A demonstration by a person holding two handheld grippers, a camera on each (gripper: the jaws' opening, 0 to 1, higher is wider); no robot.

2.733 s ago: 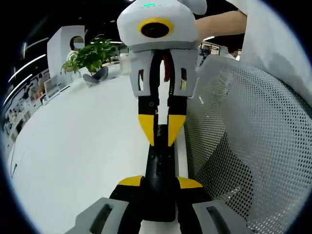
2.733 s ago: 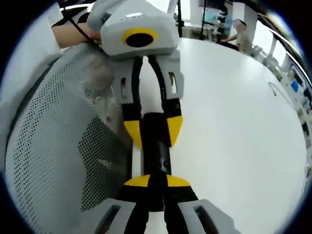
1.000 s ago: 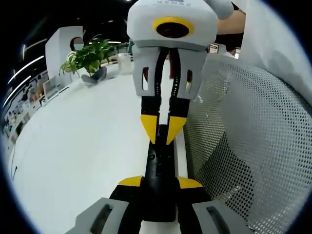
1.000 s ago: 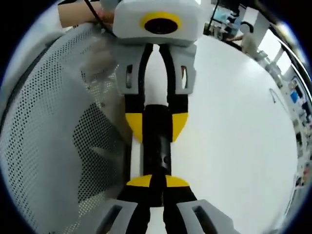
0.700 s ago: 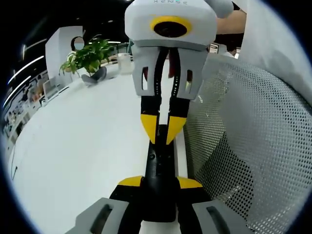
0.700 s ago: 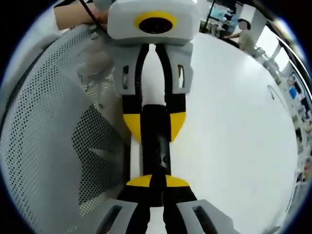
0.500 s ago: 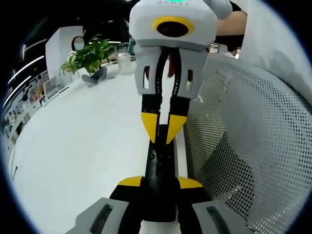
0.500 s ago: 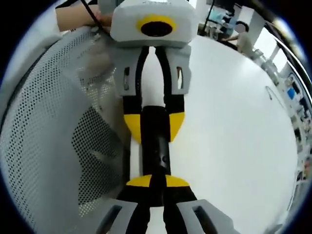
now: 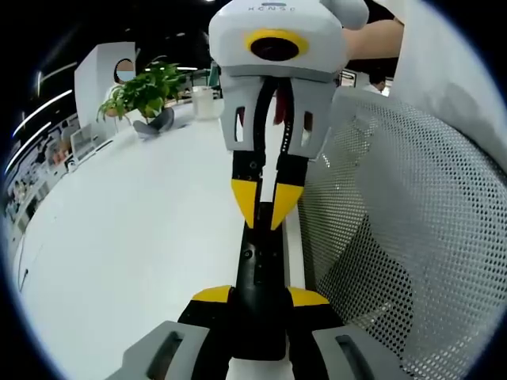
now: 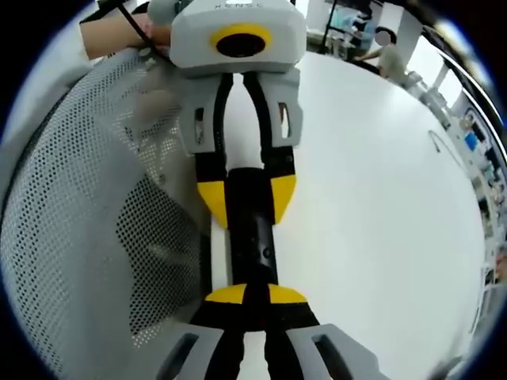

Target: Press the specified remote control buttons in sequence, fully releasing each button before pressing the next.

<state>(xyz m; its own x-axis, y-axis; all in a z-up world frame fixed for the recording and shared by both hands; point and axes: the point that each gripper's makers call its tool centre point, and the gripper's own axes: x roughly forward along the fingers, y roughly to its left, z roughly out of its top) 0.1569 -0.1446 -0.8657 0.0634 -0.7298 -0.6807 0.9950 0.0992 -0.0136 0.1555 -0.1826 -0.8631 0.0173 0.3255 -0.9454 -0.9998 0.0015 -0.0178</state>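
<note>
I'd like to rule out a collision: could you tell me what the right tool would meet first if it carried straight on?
Probably the left tool: it grips the other end of the same black remote control, facing the right tool head-on. Depth is unclear.

Left tongs (image 9: 260, 298): grey housing, black arms, yellow tips. Right tongs (image 9: 265, 202), seen at twelve o'clock: white-grey slotted body, black arms, pointed yellow tips. Black cable (image 10: 135, 30) beside hand (image 10: 119, 36).

Remote control (image 9: 260, 265) lies on the bench (image 9: 127, 237) edge, between both tools, mesh chair (image 9: 396, 237) beside it
</note>
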